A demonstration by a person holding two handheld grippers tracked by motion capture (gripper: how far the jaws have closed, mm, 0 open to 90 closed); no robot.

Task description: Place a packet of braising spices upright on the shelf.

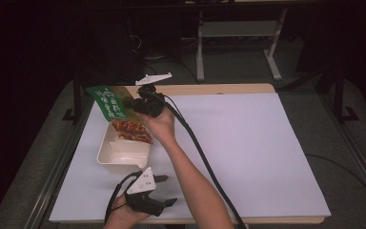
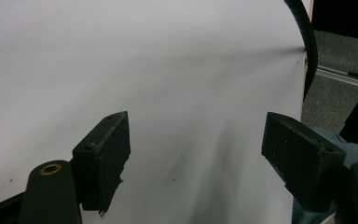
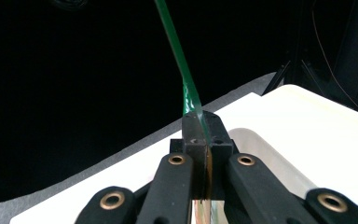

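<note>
A green snack bag point(image 1: 108, 101) with red-brown food showing at its lower end point(image 1: 132, 130) hangs tilted over the far end of a cream rectangular container point(image 1: 106, 153). My right gripper point(image 1: 137, 103) is shut on the bag's right edge, above the container. In the right gripper view the bag's thin green edge point(image 3: 178, 53) rises from between the closed jaws of my right gripper point(image 3: 204, 127), with the container's rim point(image 3: 279, 156) below. My left gripper point(image 1: 167, 190) rests open near the table's front edge, just in front of the container. It point(image 2: 196, 144) holds nothing, with bare white sheet between its jaws.
A white sheet point(image 1: 248, 143) covers most of the wooden table point(image 1: 228, 88). The right gripper's black cable point(image 1: 198, 148) runs diagonally across the sheet to the front edge; the cable point(image 2: 307, 42) also shows from the left gripper. A desk frame point(image 1: 238, 43) stands on the floor beyond.
</note>
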